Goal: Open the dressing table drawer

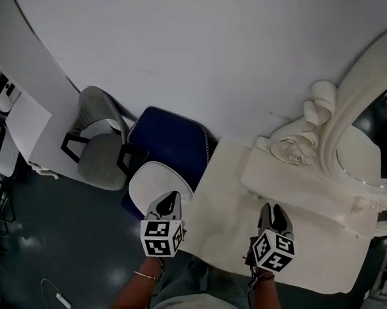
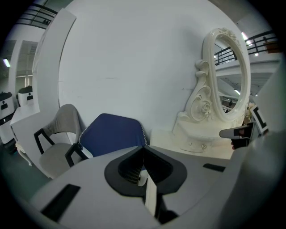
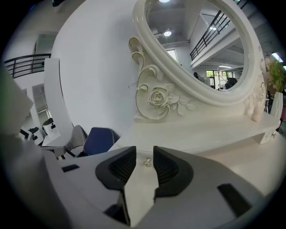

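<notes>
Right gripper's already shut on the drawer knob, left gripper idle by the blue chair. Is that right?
Not quite. The right gripper is open: the right gripper view shows its jaws apart, with the drawer knob in the gap between them, not clamped. The left gripper is idle by the blue chair.

What slips from our sight near the tool
Ahead of the right tool (image 3: 145, 165), the mirror (image 3: 201, 49) runs off the top edge, and the knob (image 3: 146, 163) beyond its parted jaws is too small for us to make out; in the head view the mirror is cut off to that tool's right.
</notes>
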A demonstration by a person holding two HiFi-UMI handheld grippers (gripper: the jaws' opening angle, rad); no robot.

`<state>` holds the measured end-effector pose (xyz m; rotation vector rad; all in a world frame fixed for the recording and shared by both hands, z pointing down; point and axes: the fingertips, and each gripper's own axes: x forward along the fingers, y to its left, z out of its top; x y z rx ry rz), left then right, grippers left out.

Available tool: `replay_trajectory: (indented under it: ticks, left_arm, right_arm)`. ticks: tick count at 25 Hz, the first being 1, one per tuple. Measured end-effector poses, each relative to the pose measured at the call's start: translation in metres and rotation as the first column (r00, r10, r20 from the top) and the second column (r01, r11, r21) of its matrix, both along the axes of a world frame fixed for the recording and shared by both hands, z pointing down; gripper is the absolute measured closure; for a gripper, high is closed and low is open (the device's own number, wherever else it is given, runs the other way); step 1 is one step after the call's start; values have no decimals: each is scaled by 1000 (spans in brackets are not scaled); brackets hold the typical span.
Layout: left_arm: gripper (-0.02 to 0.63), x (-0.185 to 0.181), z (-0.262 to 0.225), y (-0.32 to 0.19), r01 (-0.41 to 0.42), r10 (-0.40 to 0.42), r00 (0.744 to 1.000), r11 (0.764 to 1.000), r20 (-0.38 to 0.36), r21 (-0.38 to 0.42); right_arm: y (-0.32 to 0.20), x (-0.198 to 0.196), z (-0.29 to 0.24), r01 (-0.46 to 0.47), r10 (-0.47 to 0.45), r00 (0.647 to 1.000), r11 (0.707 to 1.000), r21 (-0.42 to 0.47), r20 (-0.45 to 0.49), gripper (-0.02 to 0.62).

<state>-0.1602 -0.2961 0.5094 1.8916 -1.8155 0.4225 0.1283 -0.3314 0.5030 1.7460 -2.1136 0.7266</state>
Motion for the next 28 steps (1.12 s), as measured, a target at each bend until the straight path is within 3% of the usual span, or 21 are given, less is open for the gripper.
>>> replay_trajectory:
  ticks: [15, 28]
  left_arm:
    - [586, -14, 56, 18, 33, -34, 999, 994, -2, -101]
    - [586, -29, 70, 21, 51, -51, 999, 989, 4, -137]
  right_arm:
    - [4, -5, 66, 0, 0, 1000, 994, -107, -7, 466]
    - [-8, -12, 85, -7, 4, 1000, 990, -142, -25, 463]
